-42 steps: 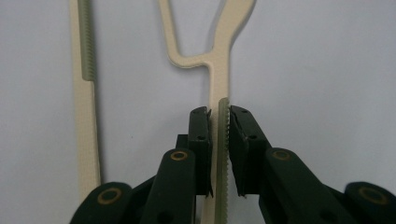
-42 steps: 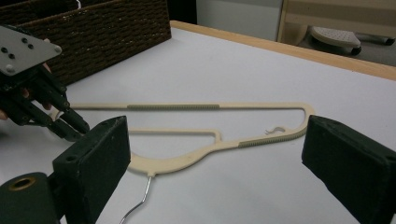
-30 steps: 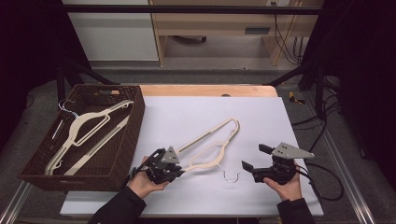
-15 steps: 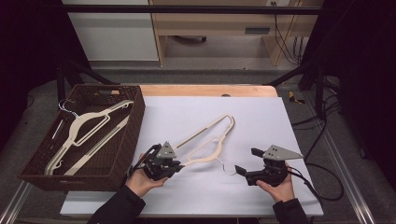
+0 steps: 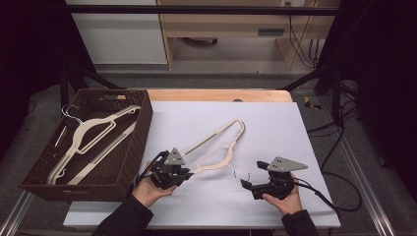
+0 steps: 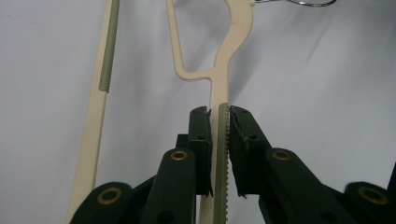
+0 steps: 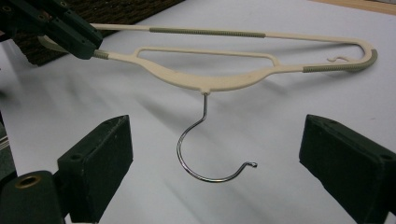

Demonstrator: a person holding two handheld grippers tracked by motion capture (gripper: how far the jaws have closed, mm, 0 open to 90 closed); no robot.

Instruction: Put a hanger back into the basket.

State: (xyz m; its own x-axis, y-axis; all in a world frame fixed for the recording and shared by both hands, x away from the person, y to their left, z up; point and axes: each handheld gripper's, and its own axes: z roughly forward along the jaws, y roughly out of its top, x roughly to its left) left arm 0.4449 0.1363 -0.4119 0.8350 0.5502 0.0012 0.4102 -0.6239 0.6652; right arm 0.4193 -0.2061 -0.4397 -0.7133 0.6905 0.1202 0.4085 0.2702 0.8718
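Clamping one ribbed end of the cream hanger (image 5: 216, 150), the left gripper (image 6: 219, 154) has its pads pressed on the arm, a contact that its own view shows and the high view leaves too small to judge. From the right gripper view, the right gripper (image 7: 215, 163) stands spread wide, with the hanger's metal hook (image 7: 205, 149) lying on the white table sheet (image 5: 275, 123) between and ahead of its jaws, untouched. From the high view, a wicker basket (image 5: 137, 142) with more hangers (image 5: 88, 135) sits at the left.

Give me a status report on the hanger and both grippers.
Left gripper clamped on hanger shoulder. Right gripper open, facing metal hook. Nothing between.
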